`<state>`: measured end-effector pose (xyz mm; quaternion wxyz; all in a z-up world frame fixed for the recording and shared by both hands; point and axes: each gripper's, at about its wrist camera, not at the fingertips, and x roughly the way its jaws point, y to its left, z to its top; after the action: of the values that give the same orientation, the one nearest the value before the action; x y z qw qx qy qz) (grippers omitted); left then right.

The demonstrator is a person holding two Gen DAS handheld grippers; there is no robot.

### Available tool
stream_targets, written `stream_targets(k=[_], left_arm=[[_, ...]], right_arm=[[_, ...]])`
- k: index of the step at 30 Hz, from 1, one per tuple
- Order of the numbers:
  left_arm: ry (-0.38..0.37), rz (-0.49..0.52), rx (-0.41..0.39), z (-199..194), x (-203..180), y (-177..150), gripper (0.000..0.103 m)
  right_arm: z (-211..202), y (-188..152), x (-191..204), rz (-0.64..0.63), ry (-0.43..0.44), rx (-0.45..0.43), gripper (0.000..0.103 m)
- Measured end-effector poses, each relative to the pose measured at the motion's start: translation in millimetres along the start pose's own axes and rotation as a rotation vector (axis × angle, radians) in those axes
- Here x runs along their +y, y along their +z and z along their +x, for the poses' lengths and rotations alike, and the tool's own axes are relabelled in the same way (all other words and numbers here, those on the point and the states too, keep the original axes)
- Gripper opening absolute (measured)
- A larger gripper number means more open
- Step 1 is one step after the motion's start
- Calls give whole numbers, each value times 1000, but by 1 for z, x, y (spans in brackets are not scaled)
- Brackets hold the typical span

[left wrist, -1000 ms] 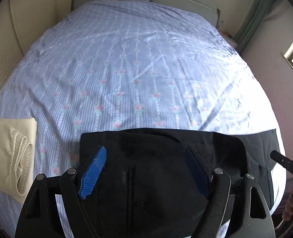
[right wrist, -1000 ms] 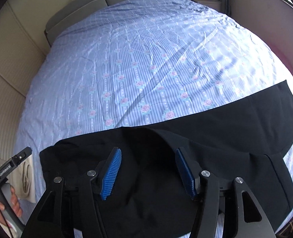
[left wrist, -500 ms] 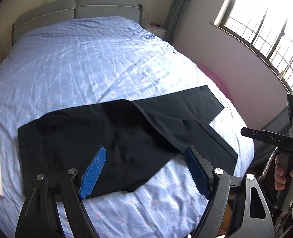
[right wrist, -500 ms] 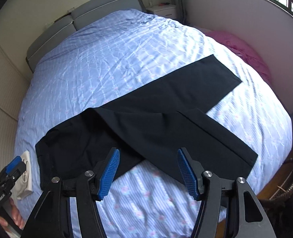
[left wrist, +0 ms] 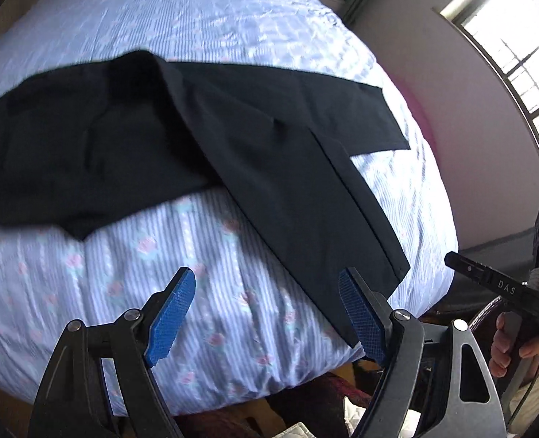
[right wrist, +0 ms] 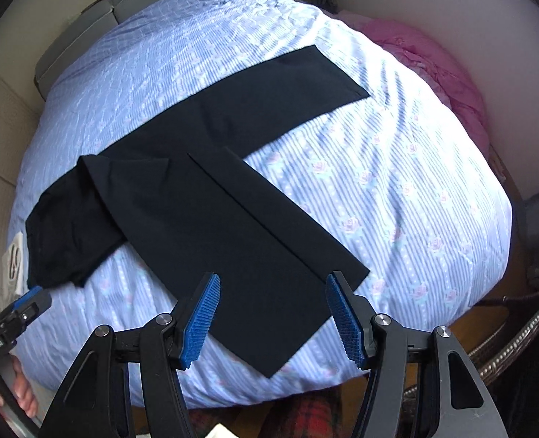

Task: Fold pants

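Observation:
Black pants (left wrist: 123,138) lie flat on the bed, waist at the left, the two legs splayed apart toward the right. In the left wrist view my left gripper (left wrist: 266,299) hangs open over the sheet near the bed's front edge, and the near leg's hem (left wrist: 371,273) lies just beyond its right finger. In the right wrist view the pants (right wrist: 211,211) run across the bed. My right gripper (right wrist: 271,314) is open above the near leg's hem, and its pads are not touching the cloth.
The bed (right wrist: 379,168) has a blue striped flowered sheet. A pink blanket (right wrist: 433,58) lies between bed and wall on the right. A folded cream garment (right wrist: 14,255) sits past the waist. A window (left wrist: 517,36) is at right. A hand (left wrist: 506,339) holds the other gripper.
Both grippers have swept from above the waist to the leg end of the pants. The pants have not moved. The cream garment has left the left wrist view.

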<state>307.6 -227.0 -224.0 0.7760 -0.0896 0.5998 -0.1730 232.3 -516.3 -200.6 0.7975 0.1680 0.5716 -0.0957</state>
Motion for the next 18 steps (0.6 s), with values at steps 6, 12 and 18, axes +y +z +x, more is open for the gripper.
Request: stream_targets(k=[6, 12, 18], left_arm=[[-21, -151, 118, 67, -4, -12, 79], [-12, -191, 187, 123, -3, -10, 75], [15, -235, 235, 165, 1, -3, 73]], right_arm=[[47, -18, -54, 34, 37, 117, 61], [89, -25, -82, 96, 54, 173, 61], [129, -21, -101, 153, 49, 184, 61]])
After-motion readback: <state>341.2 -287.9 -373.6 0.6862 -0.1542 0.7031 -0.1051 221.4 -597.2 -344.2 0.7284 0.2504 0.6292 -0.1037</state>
